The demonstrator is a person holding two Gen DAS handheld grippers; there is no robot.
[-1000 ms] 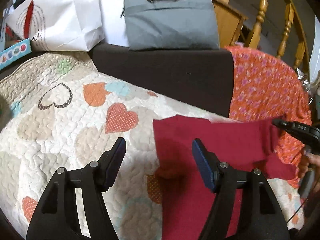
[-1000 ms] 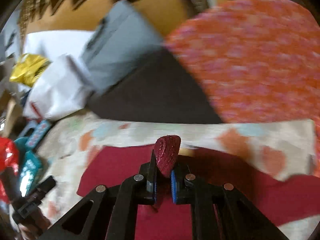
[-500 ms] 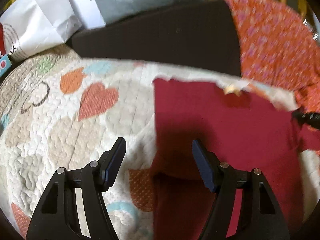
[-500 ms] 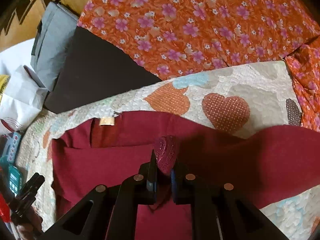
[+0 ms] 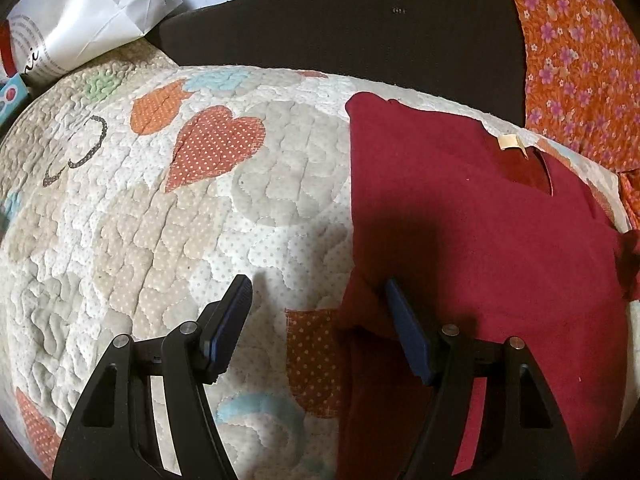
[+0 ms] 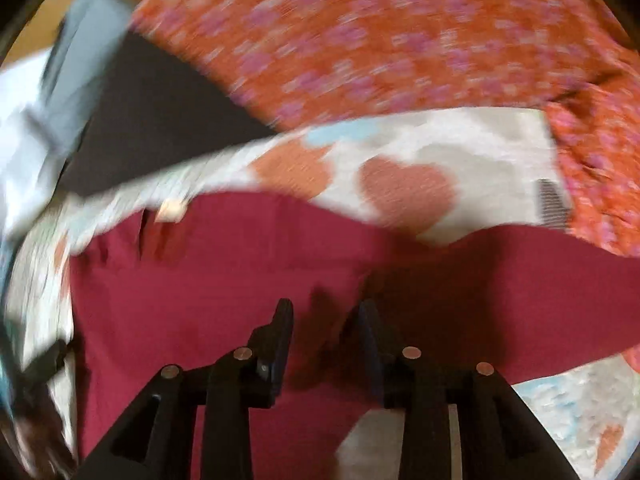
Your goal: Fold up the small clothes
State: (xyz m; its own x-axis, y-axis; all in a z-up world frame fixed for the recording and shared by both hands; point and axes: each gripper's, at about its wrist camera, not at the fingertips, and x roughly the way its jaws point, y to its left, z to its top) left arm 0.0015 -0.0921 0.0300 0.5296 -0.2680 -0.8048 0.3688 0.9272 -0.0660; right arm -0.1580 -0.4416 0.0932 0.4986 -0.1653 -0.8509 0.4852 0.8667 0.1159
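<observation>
A dark red garment [image 5: 472, 236] lies spread on a quilted heart-pattern blanket [image 5: 160, 208], with a small beige label [image 5: 510, 142] at its far edge. My left gripper [image 5: 318, 300] is open and empty; it straddles the garment's left edge, its right finger over the cloth. In the blurred right wrist view the garment [image 6: 224, 272] fills the middle. My right gripper [image 6: 325, 312] is open just above it, holding nothing.
A dark cushion [image 5: 340, 28] and an orange floral cloth [image 5: 576, 64] lie behind the blanket. A white paper bag [image 5: 80, 20] stands at the back left. The blanket edge and floral cloth [image 6: 380, 32] show beyond the garment in the right wrist view.
My right gripper has opened and let go of the red fabric it pinched. The garment now lies flatter on the blanket. The left gripper has moved forward and lower over the garment's edge.
</observation>
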